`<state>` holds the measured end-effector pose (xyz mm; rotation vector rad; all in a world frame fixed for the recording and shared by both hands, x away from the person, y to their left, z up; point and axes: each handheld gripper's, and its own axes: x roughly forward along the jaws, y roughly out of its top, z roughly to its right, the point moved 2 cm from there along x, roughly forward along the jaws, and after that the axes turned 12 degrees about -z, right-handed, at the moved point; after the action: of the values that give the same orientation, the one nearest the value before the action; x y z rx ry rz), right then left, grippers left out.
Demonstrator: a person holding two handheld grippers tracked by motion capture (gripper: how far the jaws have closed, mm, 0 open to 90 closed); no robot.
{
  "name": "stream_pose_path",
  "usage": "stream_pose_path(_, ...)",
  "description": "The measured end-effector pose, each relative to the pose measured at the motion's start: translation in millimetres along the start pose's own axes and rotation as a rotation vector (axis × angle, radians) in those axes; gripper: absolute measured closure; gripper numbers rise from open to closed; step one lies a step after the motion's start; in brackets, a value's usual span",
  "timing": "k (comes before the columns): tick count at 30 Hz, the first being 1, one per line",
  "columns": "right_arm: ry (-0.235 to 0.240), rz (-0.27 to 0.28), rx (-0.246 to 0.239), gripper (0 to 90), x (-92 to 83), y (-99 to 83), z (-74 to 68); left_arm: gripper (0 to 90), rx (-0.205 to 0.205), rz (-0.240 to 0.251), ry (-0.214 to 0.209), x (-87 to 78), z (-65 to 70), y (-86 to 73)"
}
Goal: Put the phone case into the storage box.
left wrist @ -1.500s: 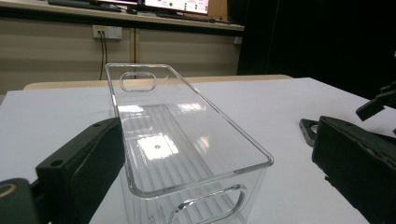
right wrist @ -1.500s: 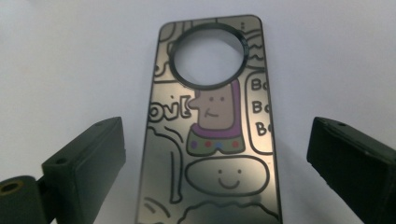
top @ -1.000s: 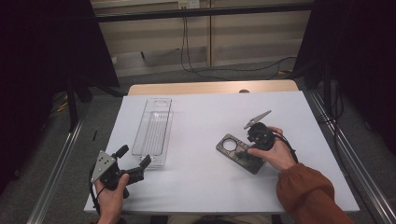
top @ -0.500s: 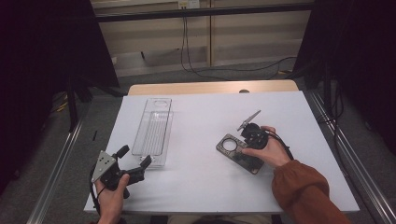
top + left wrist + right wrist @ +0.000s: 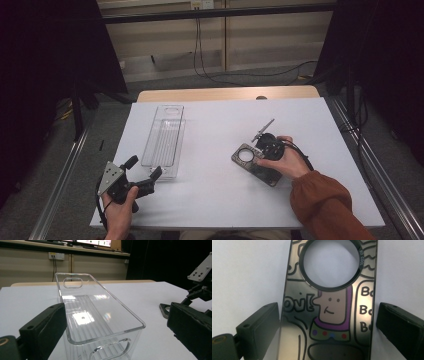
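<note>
A dark glossy phone case (image 5: 329, 312), with a cartoon figure and a round hole at its top, lies flat on the white table (image 5: 215, 125). My right gripper (image 5: 327, 325) is open and its jaws straddle the case's two long edges with small gaps. From above, the right gripper (image 5: 264, 144) sits over the case (image 5: 252, 162) at the table's right. My left gripper (image 5: 144, 167) is open at the front left, just short of a clear plastic tray (image 5: 164, 140). The tray's near end (image 5: 100, 322) stands between the left gripper's (image 5: 117, 335) open jaws.
In the left gripper view, the other hand's gripper with its grey plate (image 5: 201, 280) stands at the far right. A wooden table edge (image 5: 225, 94) lies behind the white surface. Metal rails (image 5: 372, 165) run along both sides, and cables (image 5: 210, 60) hang at the back.
My right gripper has moved a little left and settled over the phone case. The left gripper has barely shifted.
</note>
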<state>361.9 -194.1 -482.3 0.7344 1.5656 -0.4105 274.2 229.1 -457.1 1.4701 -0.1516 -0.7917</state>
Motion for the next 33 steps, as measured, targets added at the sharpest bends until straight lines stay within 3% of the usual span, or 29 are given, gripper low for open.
stream_pose_path(3,-0.019,-0.035,0.007,4.0,0.9,2.5,-3.7,2.7,-0.003,0.002,-0.003,0.1,-0.6,-0.2)
stream_pose_path(15,-0.053,-0.045,-0.012,4.4,3.5,4.0,-5.8,2.7,-0.007,-0.005,-0.002,0.9,-0.3,-1.1)
stream_pose_path(21,-0.103,-0.087,-0.031,4.4,5.6,6.9,-10.3,2.7,-0.001,-0.01,-0.002,1.0,-0.4,-1.2)
stream_pose_path(33,-0.107,-0.101,-0.02,6.5,5.6,8.6,-12.2,2.6,-0.003,-0.011,-0.004,1.5,0.2,-1.4)
